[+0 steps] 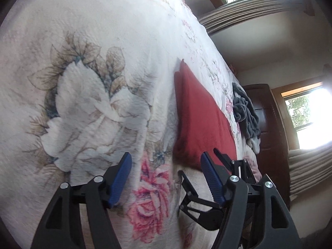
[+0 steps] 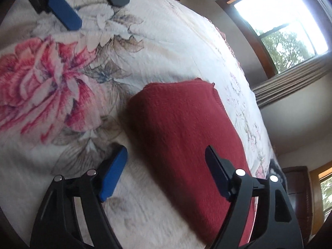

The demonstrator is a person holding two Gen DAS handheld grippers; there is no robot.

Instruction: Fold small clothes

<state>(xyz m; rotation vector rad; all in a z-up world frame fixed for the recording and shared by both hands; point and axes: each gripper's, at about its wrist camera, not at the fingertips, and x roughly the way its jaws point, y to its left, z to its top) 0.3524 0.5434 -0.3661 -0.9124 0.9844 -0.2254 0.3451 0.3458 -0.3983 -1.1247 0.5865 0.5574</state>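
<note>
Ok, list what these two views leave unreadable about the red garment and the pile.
- Red garment: its near end is cut off by the right claw in the right wrist view, so its folds can't be counted.
- Grey pile: small and blurred at the bedspread edge in the left wrist view; items indistinct.

- We see a floral bedspread point(image 1: 103, 41); it bears a large pink rose print point(image 2: 41, 83);
- beyond the bedspread's far edge, a dark wooden cabinet point(image 1: 267, 112); windows point(image 2: 286, 27) above it.
</note>
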